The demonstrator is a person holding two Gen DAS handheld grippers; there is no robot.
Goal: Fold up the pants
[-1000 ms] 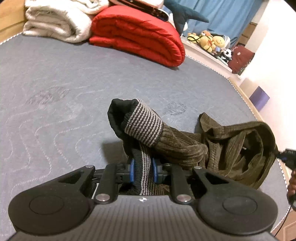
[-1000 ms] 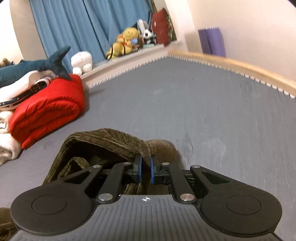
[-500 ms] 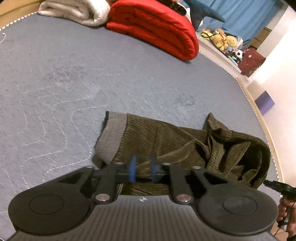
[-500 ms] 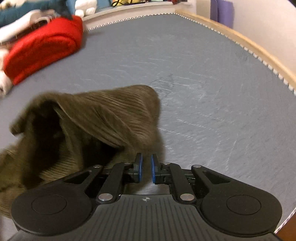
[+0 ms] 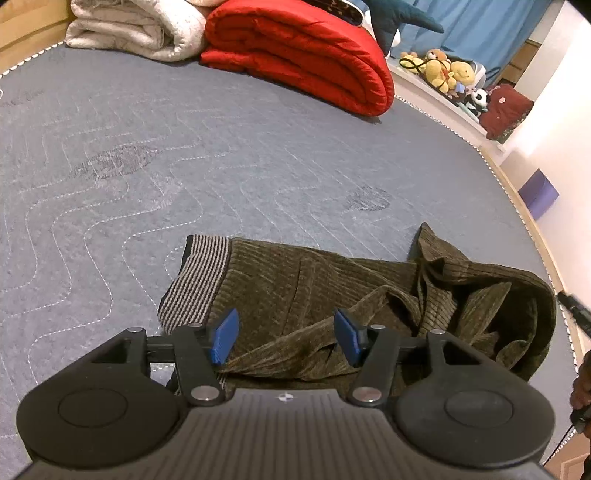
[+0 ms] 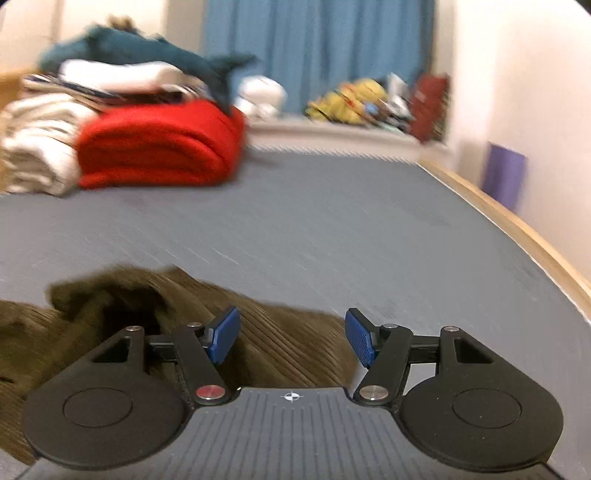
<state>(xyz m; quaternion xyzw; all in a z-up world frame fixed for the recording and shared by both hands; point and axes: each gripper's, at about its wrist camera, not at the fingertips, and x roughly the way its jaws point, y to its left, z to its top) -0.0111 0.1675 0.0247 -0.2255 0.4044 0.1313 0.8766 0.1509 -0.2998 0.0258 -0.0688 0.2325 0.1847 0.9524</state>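
Note:
Olive corduroy pants (image 5: 332,291) with a grey striped waistband (image 5: 199,284) lie crumpled on the grey mattress (image 5: 184,166). The waistband end is flat; the right part is bunched in folds. My left gripper (image 5: 284,334) is open just above the pants near the waistband, holding nothing. In the blurred right wrist view the pants (image 6: 266,332) lie below and left of my right gripper (image 6: 291,338), which is open and empty.
A folded red quilt (image 5: 306,55) and white blankets (image 5: 136,26) lie at the far end of the mattress, with a blue plush shark (image 6: 147,55) on top. Stuffed toys (image 5: 443,74) sit on a ledge. The mattress edge (image 5: 554,273) runs close on the right.
Both grippers let go of the pants and opened. The lifted waistband dropped flat onto the mattress. The right gripper tilted up and swung, blurring its view.

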